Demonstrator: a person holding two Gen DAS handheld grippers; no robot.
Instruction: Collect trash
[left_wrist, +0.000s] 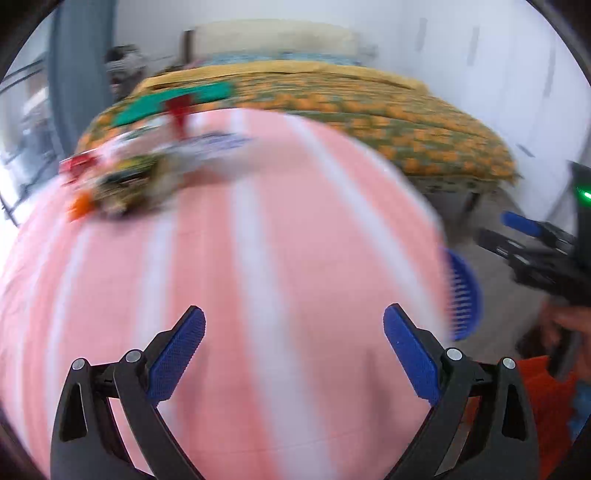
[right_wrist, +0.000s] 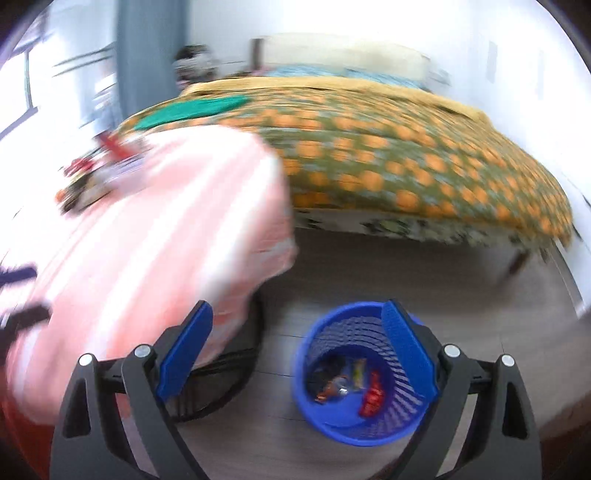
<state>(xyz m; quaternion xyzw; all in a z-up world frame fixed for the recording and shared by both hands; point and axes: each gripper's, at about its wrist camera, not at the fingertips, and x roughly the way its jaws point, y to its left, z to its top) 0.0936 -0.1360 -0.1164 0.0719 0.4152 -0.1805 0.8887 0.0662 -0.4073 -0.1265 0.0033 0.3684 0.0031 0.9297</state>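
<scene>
Pink-and-white striped cloth covers the worktop (left_wrist: 258, 258), with a bed (right_wrist: 406, 155) under an orange-patterned spread behind it. Trash waiting to be collected lies as a blurred heap of wrappers (left_wrist: 122, 181) at the far left of the worktop, well apart from both tools. On the floor just beside the worktop's edge stands a blue mesh basket (right_wrist: 332, 424), low and close, probably so that litter can be dropped straight in; a few wrappers (right_wrist: 371, 397) already lie in its bottom. Above the cloth, the left hand-held gripper (left_wrist: 294, 326) has its jaws spread wide and holds nothing. Over the basket, the right hand-held gripper (right_wrist: 297, 325) is likewise spread and empty, so more trash remains to fetch.
</scene>
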